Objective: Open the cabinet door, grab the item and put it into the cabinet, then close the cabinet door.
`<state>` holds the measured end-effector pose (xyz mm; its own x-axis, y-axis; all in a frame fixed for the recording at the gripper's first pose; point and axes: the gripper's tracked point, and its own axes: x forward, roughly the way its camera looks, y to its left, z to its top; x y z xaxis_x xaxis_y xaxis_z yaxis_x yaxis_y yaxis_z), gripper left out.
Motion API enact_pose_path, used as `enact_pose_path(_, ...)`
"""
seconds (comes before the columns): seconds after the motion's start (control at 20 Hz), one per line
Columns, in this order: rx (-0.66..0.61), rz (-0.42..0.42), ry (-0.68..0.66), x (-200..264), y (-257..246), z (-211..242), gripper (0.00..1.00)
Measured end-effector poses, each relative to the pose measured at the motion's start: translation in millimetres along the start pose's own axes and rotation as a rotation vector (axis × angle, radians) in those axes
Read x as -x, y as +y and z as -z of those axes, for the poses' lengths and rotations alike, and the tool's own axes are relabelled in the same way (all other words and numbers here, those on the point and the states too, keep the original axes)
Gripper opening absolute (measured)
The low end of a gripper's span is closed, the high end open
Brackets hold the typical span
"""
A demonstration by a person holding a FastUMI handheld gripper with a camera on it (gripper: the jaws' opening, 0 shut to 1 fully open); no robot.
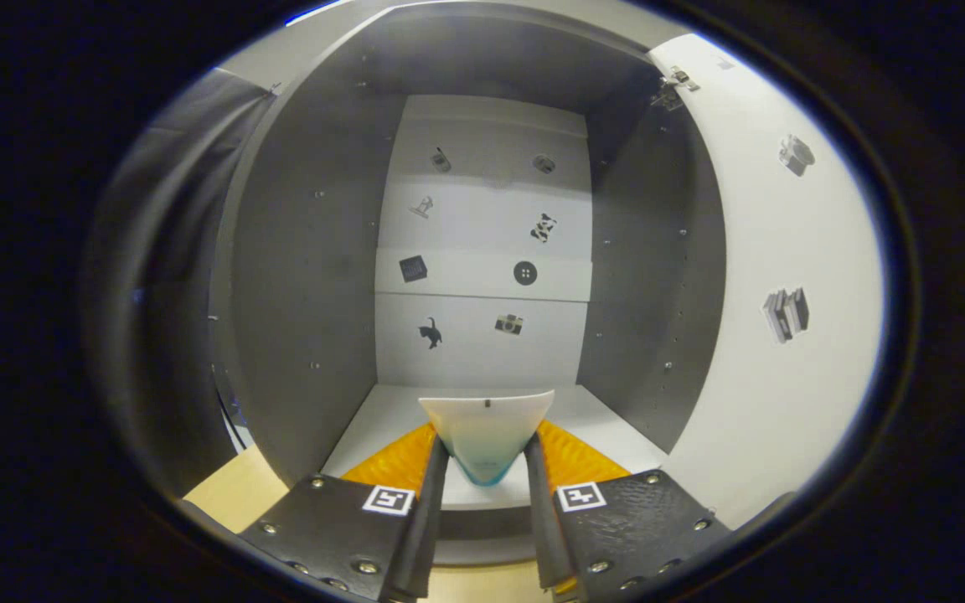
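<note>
Item (487, 435) between the tongs (487, 469), cabinet (298, 276) interior ahead, open door (784, 251) to its right.

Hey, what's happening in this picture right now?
A handheld gripper is clamped on a white tube with a blue tip, both fingers pressing its sides. It is held at the mouth of an open cabinet, just above the front of the white bottom shelf. The cabinet door is swung open to the right. The tube has not been set down yet, and the door is not yet closed.
</note>
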<state>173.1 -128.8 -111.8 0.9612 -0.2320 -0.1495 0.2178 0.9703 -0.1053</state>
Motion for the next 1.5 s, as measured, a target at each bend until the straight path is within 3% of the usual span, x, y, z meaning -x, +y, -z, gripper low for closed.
enact_pose_path(0.85, -0.012, -0.061, 0.181, -50.1, -4.1, 30.5, 0.5)
enact_pose_path(1.15, -0.027, -0.087, 0.161, -52.8, -1.5, 25.2, 0.53)
enact_pose_path(1.5, -0.098, -0.118, 0.008, -41.2, -5.1, -16.1, 0.91)
